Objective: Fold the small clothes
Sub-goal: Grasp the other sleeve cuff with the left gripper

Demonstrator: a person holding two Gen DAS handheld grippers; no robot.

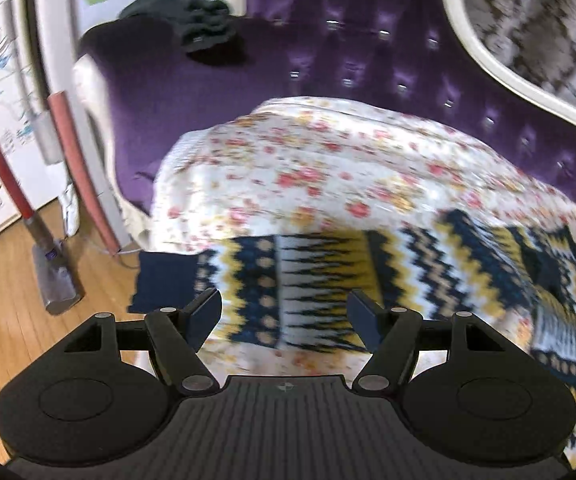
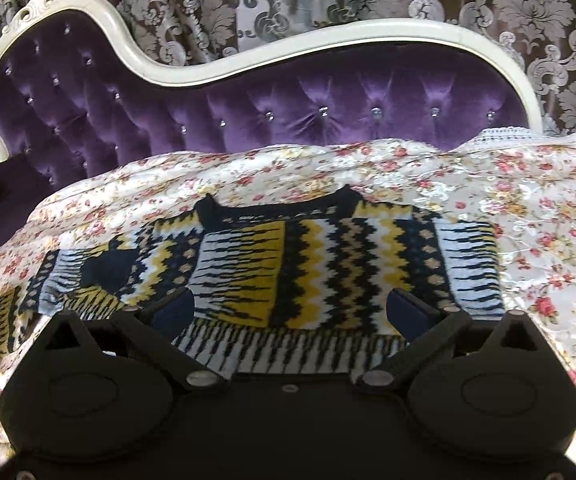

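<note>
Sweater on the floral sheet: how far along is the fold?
Done: the sweater lies spread on the floral sheet, neckline toward the sofa back, its left-hand sleeve bunched. In hand: nothing; the left gripper and right gripper are open over it. Left: every fold, sleeves first.

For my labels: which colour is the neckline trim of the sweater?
Dark navy, nearly black. The neckline trim of the sweater shows best in the right wrist view.

The left hand-held gripper is hanging with jaws spread wide, empty; the right hand-held gripper is likewise gaping.
</note>
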